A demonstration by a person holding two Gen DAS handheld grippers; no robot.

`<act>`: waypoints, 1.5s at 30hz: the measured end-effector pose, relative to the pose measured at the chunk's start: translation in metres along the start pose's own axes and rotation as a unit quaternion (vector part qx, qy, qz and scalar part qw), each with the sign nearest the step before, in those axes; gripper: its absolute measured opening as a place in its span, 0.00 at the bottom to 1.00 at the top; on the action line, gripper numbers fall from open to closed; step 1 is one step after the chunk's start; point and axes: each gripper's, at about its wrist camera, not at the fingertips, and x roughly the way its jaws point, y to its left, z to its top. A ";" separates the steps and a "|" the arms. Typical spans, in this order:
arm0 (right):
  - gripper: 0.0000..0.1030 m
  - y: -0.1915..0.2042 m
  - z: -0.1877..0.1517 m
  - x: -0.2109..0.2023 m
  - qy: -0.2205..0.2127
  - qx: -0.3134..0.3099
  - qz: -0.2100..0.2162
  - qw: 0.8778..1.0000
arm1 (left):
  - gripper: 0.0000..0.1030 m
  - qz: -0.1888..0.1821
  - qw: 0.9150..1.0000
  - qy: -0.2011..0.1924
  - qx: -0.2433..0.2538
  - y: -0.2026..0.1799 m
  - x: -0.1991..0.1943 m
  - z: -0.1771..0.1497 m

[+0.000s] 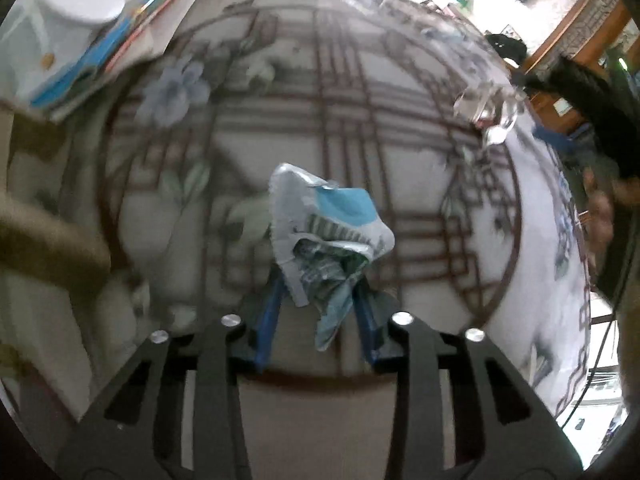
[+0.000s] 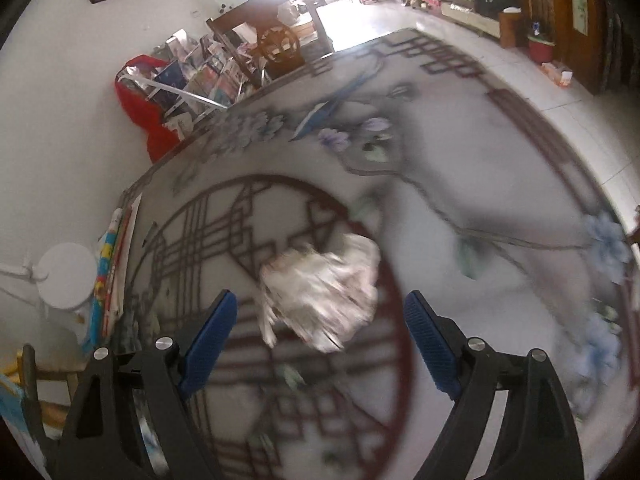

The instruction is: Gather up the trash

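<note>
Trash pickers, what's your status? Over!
Left gripper shut on blue-and-white wrapper. Right gripper open, crumpled white paper between its fingers, not gripped. Patterned table nearby shows nothing blocking.

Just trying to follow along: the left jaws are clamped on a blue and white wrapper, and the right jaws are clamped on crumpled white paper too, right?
Not quite. The right wrist view shows the right gripper open, the crumpled white paper loose between them. The left gripper does grip the blue and white wrapper.
</note>
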 end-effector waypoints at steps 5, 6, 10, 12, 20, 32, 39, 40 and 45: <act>0.80 0.016 0.012 0.037 0.045 -0.004 -0.011 0.999 | 0.54 0.003 1.000 -0.005 -0.012 0.008 -0.004 -0.005; 0.75 0.019 0.012 0.043 0.054 -0.013 -0.026 0.998 | 0.58 0.004 1.000 -0.007 -0.015 0.010 -0.004 -0.005; 0.55 0.023 0.009 0.045 0.060 -0.038 -0.042 0.997 | 0.73 -0.006 1.000 -0.002 -0.031 0.016 -0.003 -0.005; 0.51 0.027 0.005 0.039 0.064 -0.057 -0.040 0.996 | 0.74 -0.013 0.999 0.005 -0.031 0.014 0.001 -0.004; 0.52 0.028 -0.049 -0.002 0.100 -0.113 -0.019 0.988 | 0.87 -0.010 0.999 -0.009 -0.030 0.009 0.001 -0.003; 0.70 0.025 -0.094 -0.029 0.097 -0.105 -0.027 0.989 | 0.88 -0.016 1.000 -0.015 -0.020 0.012 -0.007 0.000; 0.76 0.019 -0.101 -0.037 0.084 -0.081 -0.036 0.992 | 0.89 -0.001 1.000 -0.008 0.011 -0.001 -0.008 -0.006; 0.76 0.018 -0.102 -0.038 0.083 -0.076 -0.034 0.993 | 0.89 0.001 1.000 -0.006 0.014 -0.002 -0.007 -0.007; 0.80 0.017 -0.108 -0.031 0.098 -0.070 -0.030 0.992 | 0.89 0.008 1.000 0.001 0.021 -0.006 -0.002 -0.011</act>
